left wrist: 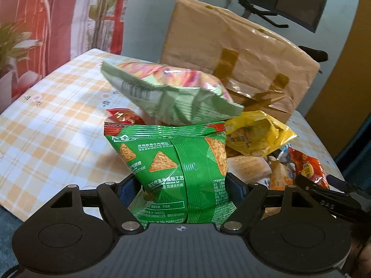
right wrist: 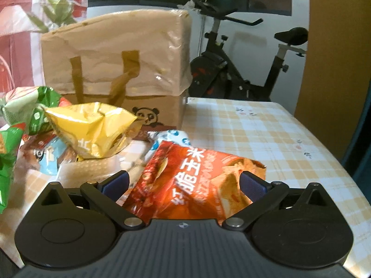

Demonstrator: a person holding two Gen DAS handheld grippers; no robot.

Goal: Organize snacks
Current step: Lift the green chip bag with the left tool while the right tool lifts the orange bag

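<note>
My left gripper [left wrist: 183, 185] is shut on a green bag of triangle chips [left wrist: 176, 162], which stands upright between the pads above the checked table [left wrist: 58, 120]. Behind it a pale green bag [left wrist: 176, 92] leans over the snack pile. In the right wrist view my right gripper [right wrist: 184, 183] has an orange-red corn snack bag [right wrist: 192, 180] between its pads, both of which touch the bag's edges. A crumpled yellow bag [right wrist: 92, 129] lies to the left of it. The tan carry bag with brown handles [right wrist: 116, 55] stands closed at the back of the table.
Small packs, blue-white [right wrist: 171, 136] and brown, lie under and around the yellow bag. An exercise bike [right wrist: 236, 69] stands behind the table at the right. A plant [left wrist: 11, 44] and a red-white curtain are at the left. Checked cloth [right wrist: 266, 134] stretches to the right of the pile.
</note>
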